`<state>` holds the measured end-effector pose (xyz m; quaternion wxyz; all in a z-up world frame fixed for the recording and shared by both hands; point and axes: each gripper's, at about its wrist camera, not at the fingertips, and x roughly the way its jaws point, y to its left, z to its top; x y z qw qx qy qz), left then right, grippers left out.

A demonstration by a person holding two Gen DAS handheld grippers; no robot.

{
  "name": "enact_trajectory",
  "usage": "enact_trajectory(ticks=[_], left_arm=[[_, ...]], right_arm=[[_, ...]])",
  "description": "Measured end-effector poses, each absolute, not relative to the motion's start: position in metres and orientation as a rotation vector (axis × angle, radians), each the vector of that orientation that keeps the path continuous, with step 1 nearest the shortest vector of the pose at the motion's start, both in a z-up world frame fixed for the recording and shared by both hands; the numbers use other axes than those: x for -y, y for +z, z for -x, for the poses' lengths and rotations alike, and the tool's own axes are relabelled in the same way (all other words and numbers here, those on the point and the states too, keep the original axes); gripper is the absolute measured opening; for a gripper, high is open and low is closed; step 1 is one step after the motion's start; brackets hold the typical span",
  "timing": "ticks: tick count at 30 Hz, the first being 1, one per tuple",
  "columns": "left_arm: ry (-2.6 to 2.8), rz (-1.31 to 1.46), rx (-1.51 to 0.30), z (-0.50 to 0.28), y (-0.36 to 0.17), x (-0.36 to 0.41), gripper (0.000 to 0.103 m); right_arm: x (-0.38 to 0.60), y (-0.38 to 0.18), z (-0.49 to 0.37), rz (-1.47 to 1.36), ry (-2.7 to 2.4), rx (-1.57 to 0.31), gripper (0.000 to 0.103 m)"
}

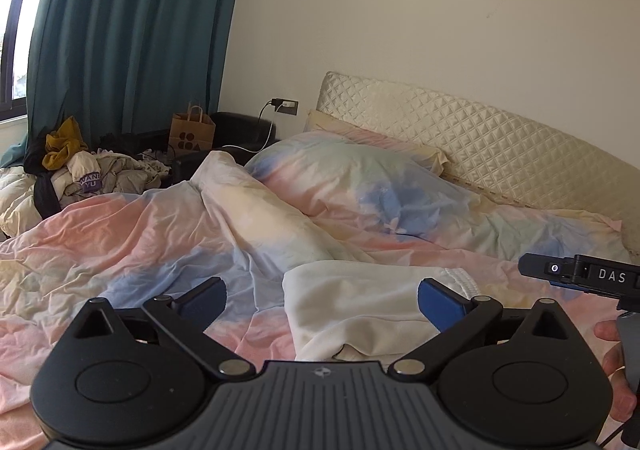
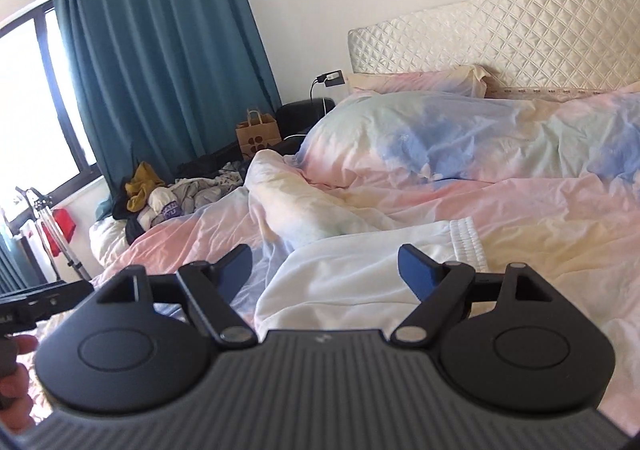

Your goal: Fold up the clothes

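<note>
From the left wrist camera, the left gripper (image 1: 322,300) hangs above the bed with its blue pads spread wide and nothing between them. The white garment (image 1: 360,306), partly folded with an elastic waistband at its right end, lies on the pastel tie-dye duvet (image 1: 132,250) just beyond the fingers, at about 12 o'clock. At 3 o'clock the right gripper (image 1: 580,276) pokes in, its side lettered "DAS", with the person's hand (image 1: 614,366) below it. At 10 o'clock a heap of clothes (image 1: 100,174) includes a mustard piece and a purple label reading "WANG YU" in part. A brown paper bag (image 1: 191,132) printed with dark dots stands at 11 o'clock beside a wall socket with a charger (image 1: 285,105). A teal curtain (image 1: 132,30) hangs behind, and a quilted cream headboard (image 1: 480,130) runs toward 2 o'clock.

From the right wrist camera, the right gripper (image 2: 326,270) is likewise released, empty, over the same white garment (image 2: 360,270). The left gripper's edge (image 2: 36,296) and a hand (image 2: 16,370) show at 9 o'clock. A tripod (image 2: 60,238) with a red item stands by the window at 9 o'clock; the clothes heap (image 2: 172,194) and paper bag (image 2: 258,134) sit at 10 to 11 o'clock.
</note>
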<state>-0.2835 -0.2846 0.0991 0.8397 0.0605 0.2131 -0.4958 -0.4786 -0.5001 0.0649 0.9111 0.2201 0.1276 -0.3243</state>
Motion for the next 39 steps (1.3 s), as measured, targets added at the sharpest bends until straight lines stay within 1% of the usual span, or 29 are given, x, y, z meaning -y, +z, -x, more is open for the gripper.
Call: enact_trajectory(ticks=[8, 12, 15, 20, 39], left_arm=[[-0.988, -0.132, -0.433, 0.304, 0.083, 0.227, 0.103], [-0.983, -0.130, -0.447, 0.303, 0.070, 0.209, 0.103], [-0.986, -0.153, -0.461, 0.304, 0.060, 0.205, 0.103], [-0.979, -0.162, -0.451, 0.305, 0.061, 0.203, 0.103], [-0.989, -0.182, -0.477, 0.306, 0.059, 0.209, 0.103]], right_arm=[[0.423, 0.053, 0.465, -0.350, -0.714, -0.322, 0.082], [0.404, 0.041, 0.464, -0.361, -0.726, -0.337, 0.082], [0.396, 0.031, 0.462, -0.367, -0.767, -0.358, 0.082], [0.384, 0.022, 0.462, -0.340, -0.803, -0.388, 0.082], [0.382, 0.020, 0.463, -0.322, -0.835, -0.414, 0.082]])
